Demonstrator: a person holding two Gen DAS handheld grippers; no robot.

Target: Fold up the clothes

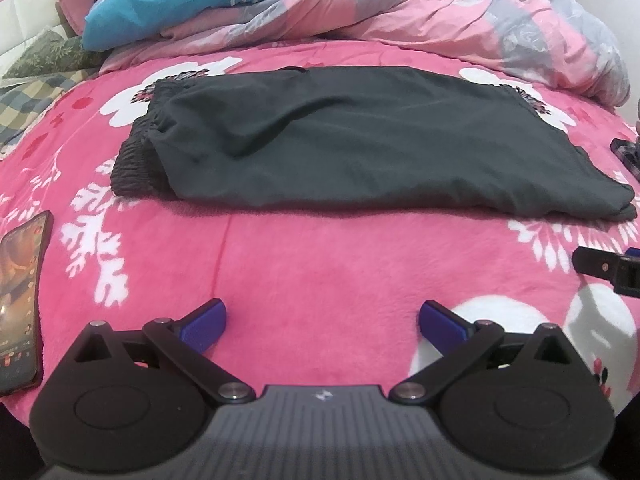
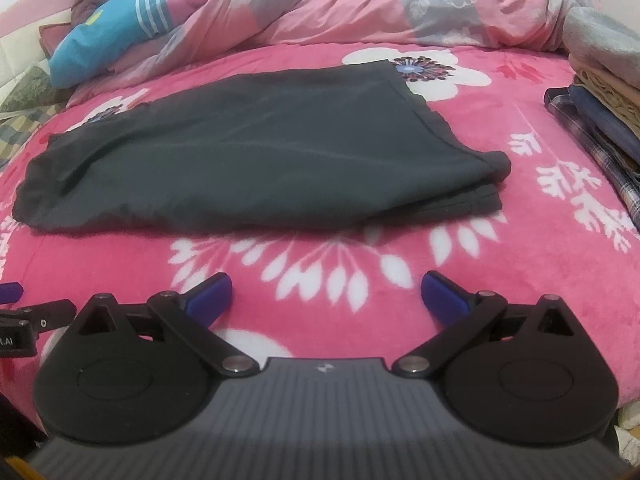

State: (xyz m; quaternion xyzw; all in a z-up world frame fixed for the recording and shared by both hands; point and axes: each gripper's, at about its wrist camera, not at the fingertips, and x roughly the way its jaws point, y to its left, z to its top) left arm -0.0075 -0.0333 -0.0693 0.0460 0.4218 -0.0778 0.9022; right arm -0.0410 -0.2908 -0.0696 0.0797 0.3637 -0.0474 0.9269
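left wrist view: the left gripper (image 1: 322,326) hovers over the pink floral blanket (image 1: 320,264), its blue-padded fingers (image 1: 204,322) spread wide with nothing between them. just beyond it lie the dark folded trousers (image 1: 340,140), flat on the blanket, their gathered elastic waistband (image 1: 132,168) at the left end. a phone (image 1: 20,304) with a lit screen lies on the blanket at the far left. the tip of the other gripper shows at the right edge.

right wrist view: the right gripper (image 2: 326,298) also stands wide apart and empty above the blanket (image 2: 440,320), near the trousers (image 2: 248,156) but not touching them; the folded layers show at their right end. to the right sits a stack of folded clothes (image 2: 600,120), well apart from the trousers. behind, a rumpled pink and grey duvet (image 2: 400,4) is heaped across the bed, with a blue pillow (image 2: 112,32) at its left.
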